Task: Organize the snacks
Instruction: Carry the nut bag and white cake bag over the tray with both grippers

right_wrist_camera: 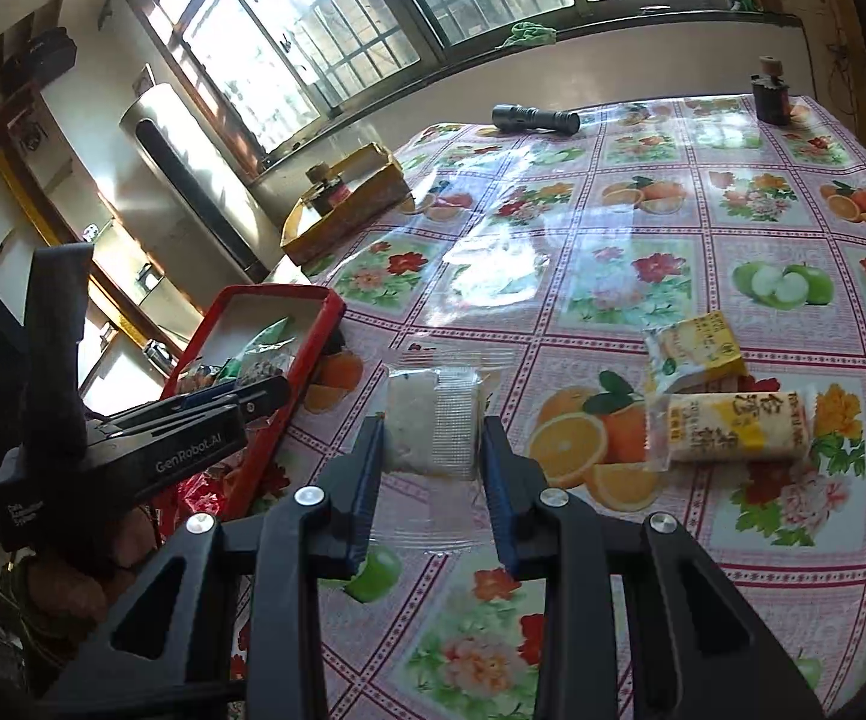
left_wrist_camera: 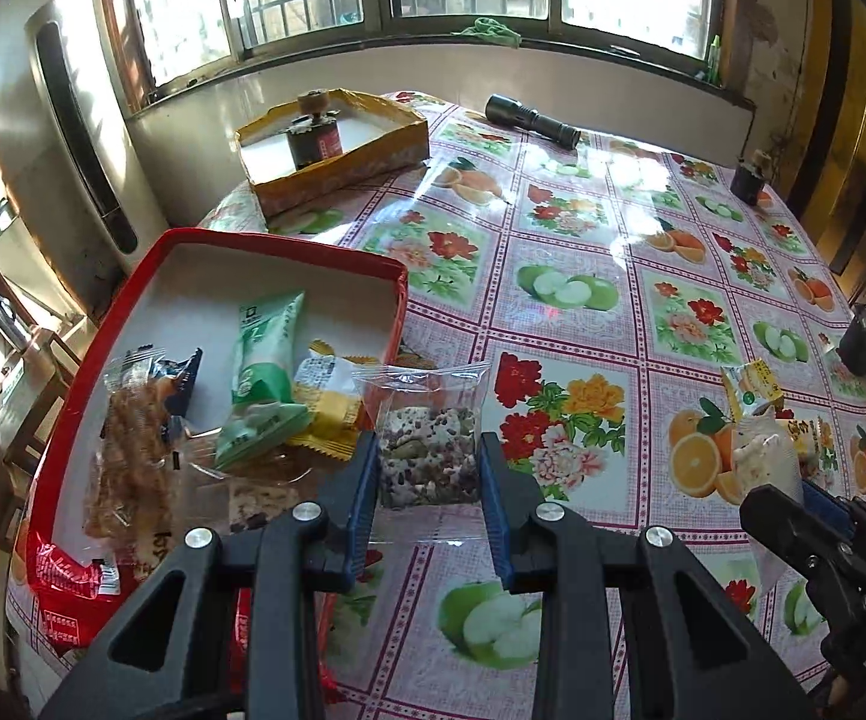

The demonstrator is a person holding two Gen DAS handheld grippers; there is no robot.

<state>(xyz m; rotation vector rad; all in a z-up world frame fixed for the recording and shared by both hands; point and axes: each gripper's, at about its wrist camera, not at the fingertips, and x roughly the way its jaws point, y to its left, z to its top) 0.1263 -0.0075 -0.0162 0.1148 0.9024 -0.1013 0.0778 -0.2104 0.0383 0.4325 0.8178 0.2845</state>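
- Our left gripper is clamped on a clear-wrapped nut bar, one pad on each long side, so the bar's long axis runs forward along the fingers.
- The red tray lies just to the left of that bar; its near right wall is just beside the left finger, and the bar's far end overlaps the tray's corner in the view.
- The tray already holds a green pack, a yellow pack and a brown snack, with bare floor toward its far end.
- Our right gripper is clenched on a white rice bar, held the same way, long axis forward.
- From the right wrist view the tray sits off to the left, beyond the left gripper, so the left hand is clearly the nearer one.
- Two yellow packs lie on the table, to the right of the right gripper and apart from the tray.
- We judge the coming move as a short leftward carry for the left bar; the right bar has farther to go and the left gripper stands between.
- Whether the left bar hangs above the wall or level with it we cannot quite tell through the fisheye.
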